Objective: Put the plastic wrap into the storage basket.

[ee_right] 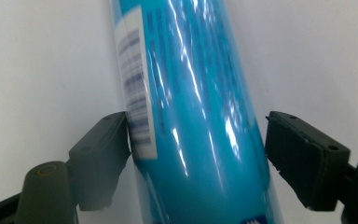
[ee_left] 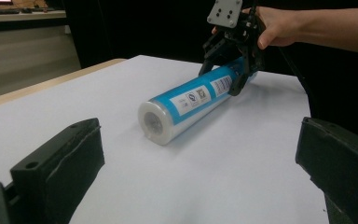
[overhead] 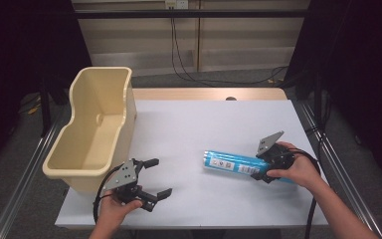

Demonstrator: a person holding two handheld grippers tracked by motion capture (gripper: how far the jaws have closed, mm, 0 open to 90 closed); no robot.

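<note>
On white table [overhead: 204, 194]: blue roll [overhead: 231, 165], cream tub [overhead: 92, 132]; dark room.

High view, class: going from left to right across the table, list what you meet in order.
Cream plastic tub → left gripper → blue roll → right gripper, astride the roll's right end.
</note>
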